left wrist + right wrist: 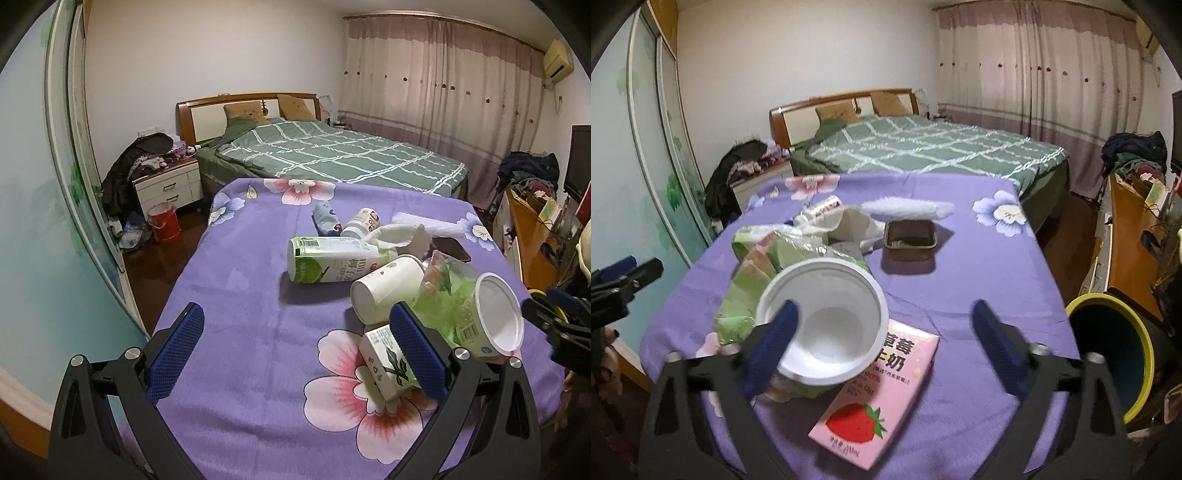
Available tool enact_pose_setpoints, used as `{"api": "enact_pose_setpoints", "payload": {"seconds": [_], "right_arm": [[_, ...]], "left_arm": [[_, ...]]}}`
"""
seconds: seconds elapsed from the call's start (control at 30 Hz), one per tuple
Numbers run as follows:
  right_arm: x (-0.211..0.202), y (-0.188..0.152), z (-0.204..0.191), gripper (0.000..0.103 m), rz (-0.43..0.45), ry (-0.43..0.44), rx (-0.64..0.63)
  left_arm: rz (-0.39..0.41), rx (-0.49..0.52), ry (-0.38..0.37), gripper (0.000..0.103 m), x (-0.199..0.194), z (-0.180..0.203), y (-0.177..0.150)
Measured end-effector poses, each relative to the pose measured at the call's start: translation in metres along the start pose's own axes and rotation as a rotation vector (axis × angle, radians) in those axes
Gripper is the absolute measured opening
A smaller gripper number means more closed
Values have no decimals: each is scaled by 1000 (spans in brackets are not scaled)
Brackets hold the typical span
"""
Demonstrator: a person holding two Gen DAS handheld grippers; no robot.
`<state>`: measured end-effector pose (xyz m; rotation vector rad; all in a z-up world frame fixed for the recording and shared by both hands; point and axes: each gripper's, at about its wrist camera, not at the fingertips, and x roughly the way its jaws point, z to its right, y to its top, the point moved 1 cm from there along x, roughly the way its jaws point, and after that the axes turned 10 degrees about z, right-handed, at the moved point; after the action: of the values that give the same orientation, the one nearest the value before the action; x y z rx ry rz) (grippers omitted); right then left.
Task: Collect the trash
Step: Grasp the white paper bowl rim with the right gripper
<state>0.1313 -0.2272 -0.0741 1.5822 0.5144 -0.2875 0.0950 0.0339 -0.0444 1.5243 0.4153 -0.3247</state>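
Note:
Trash lies on a table under a purple flowered cloth (240, 280). My left gripper (295, 321) is open over bare cloth, and its right finger stands in front of a small leaf-print carton (380, 365). Beyond it lie a paper cup (384, 291), a green-white bottle (332, 260) and a green wrapper (443, 302). My right gripper (884, 317) is open around a white plastic tub (827, 325) lying on its side, mouth toward the camera. The left finger overlaps the tub's rim and the right finger stands well clear. A pink strawberry milk carton (882, 398) lies under the tub.
A yellow-rimmed bin (1108, 350) stands off the table's right edge. A brown tray (910, 236), a white towel (908, 208), a phone (452, 249) and a small white bottle (360, 223) lie further back. A green bed (332, 155) stands beyond the table and a wooden desk (1130, 236) to the right.

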Motion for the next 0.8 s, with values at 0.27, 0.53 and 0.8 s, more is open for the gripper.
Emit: {"api": "enact_pose_setpoints", "payload": {"seconds": [0.27,0.53,0.8], "right_arm": [[37,-4,3,42,-79,-5,5],[50,-7,3,11,-114,42,29],[34,0,7,7,-80,91,81]], "left_arm": [[-18,-2,-14,99,15,1,0],[-26,4,-22,99,21,4,-1],[-22,14,-29,99,20,9,-1]]}}
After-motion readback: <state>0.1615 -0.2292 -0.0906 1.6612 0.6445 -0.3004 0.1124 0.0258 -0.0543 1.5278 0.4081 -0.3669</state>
